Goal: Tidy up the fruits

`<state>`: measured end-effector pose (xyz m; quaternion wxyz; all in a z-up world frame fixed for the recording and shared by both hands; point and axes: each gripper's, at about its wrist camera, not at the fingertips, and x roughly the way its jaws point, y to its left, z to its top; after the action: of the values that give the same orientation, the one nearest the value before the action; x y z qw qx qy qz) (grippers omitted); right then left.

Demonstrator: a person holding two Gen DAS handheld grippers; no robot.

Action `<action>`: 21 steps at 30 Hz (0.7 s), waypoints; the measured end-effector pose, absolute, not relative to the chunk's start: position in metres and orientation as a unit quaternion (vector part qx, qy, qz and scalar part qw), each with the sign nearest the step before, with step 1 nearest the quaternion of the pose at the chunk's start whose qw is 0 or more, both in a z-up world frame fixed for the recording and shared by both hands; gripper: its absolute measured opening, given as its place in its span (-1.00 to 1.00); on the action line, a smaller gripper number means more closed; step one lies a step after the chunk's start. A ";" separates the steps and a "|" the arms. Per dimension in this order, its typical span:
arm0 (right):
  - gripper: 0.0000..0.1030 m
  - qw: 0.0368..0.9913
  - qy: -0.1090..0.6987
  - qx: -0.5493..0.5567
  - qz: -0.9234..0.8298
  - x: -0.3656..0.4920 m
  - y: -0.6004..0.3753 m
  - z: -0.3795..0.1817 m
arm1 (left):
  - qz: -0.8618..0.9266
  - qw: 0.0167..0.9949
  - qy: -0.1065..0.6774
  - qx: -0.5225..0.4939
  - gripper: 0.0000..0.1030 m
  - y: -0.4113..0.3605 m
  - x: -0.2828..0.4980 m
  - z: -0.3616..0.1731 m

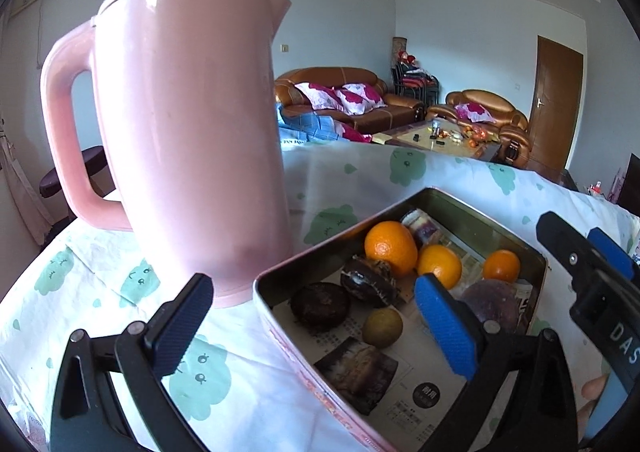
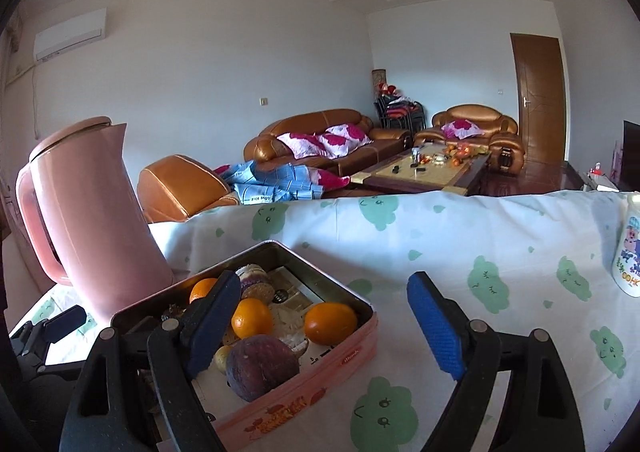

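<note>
The left tool (image 1: 316, 326) hovered with its 2 fingers spread wide, gripping nothing; its near finger hung over the cloth and its far blue pad (image 1: 446, 328) stood above the tin (image 1: 280, 316). The right tool (image 2: 320, 326) was likewise spread and empty, its left finger over the tin's contents and its right finger over bare cloth.

The open pink tin sat on a bench covered by a white cloth with green cloud prints (image 2: 500, 252). Its floor was lined with printed paper. Inside lay 3 oranges (image 1: 390, 248), grouped toward the far end, a large dull purple fruit (image 2: 260, 366) near the right wall, a small greenish-brown fruit (image 1: 382, 327) near the middle, and 2 dark round pieces (image 1: 320, 306) on the left side whose kind could not be told. A purple-and-white wrapped item (image 1: 422, 226) lay at the far corner.

A tall pink kettle (image 1: 188, 139) stood upright just beside the tin's left wall, handle turned away from it. A white printed bottle (image 2: 630, 252) stood well apart at the bench's right edge. Brown sofas (image 2: 320, 139) filled the room behind.
</note>
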<state>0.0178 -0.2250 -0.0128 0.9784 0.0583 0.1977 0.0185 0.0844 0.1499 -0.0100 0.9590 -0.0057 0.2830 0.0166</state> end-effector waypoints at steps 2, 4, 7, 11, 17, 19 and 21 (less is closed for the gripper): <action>0.69 0.981 0.187 0.050 0.015 0.011 -0.222 -0.010 | 0.018 0.963 0.269 -0.003 1.00 0.150 0.077 -0.007; 0.69 0.983 0.180 0.036 0.017 0.003 -0.218 -0.008 | 0.016 0.967 0.255 0.003 1.00 0.149 0.071 -0.005; 0.69 0.986 0.163 0.016 0.016 -0.011 -0.211 -0.006 | 0.020 0.969 0.244 0.013 1.00 0.148 0.058 -0.002; 0.69 0.989 0.149 0.012 0.021 -0.028 -0.210 -0.005 | 0.030 0.973 0.229 0.012 1.00 0.152 0.041 0.001; 0.69 0.989 0.139 0.024 0.032 -0.056 -0.217 -0.004 | 0.034 0.978 0.203 0.008 1.00 0.157 0.013 0.006; 0.69 0.990 0.136 0.023 0.031 -0.065 -0.217 -0.003 | 0.031 0.979 0.201 0.010 1.00 0.156 0.006 0.007; 0.69 0.991 0.128 0.021 0.028 -0.074 -0.218 -0.003 | 0.031 0.980 0.197 0.013 1.00 0.156 -0.002 0.008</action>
<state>-0.0742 -0.2176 -0.0027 0.9911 0.0209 0.1284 0.0278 -0.0022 0.1556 0.0077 0.9798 0.0126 0.1972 0.0305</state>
